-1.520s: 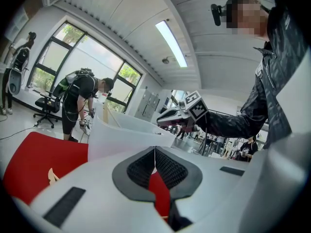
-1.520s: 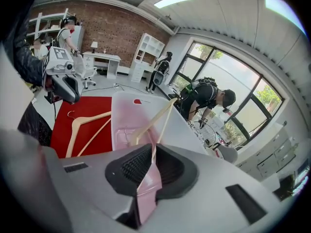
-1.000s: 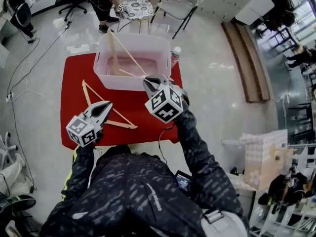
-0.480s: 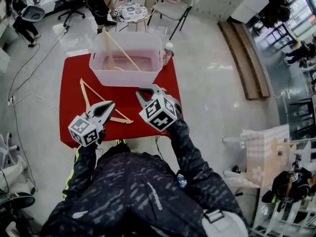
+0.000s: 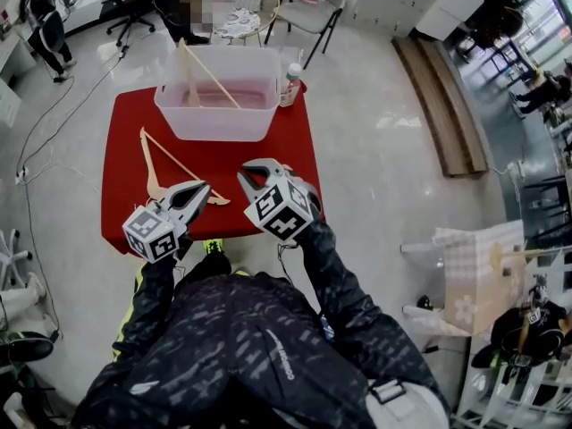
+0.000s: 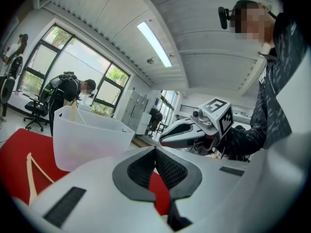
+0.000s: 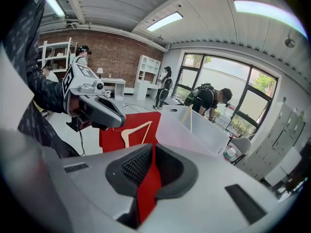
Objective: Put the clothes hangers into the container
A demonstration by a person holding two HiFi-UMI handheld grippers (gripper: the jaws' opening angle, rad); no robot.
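While one hanger (image 5: 211, 63) leans in the container (image 5: 214, 125), the left gripper (image 5: 202, 187) and right gripper (image 5: 244, 171) are closed and empty; the second hanger (image 5: 177, 162) on the table (image 5: 268, 141) needs picking next.

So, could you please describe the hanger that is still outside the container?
Find the red table with the translucent container at its far edge. The wooden hanger lies flat on the red top, left of centre; the other hanger leans inside the container.

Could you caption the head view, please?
Left hand-held gripper and right hand-held gripper, both shut, over red table; one hanger outside container, second hanger inside.
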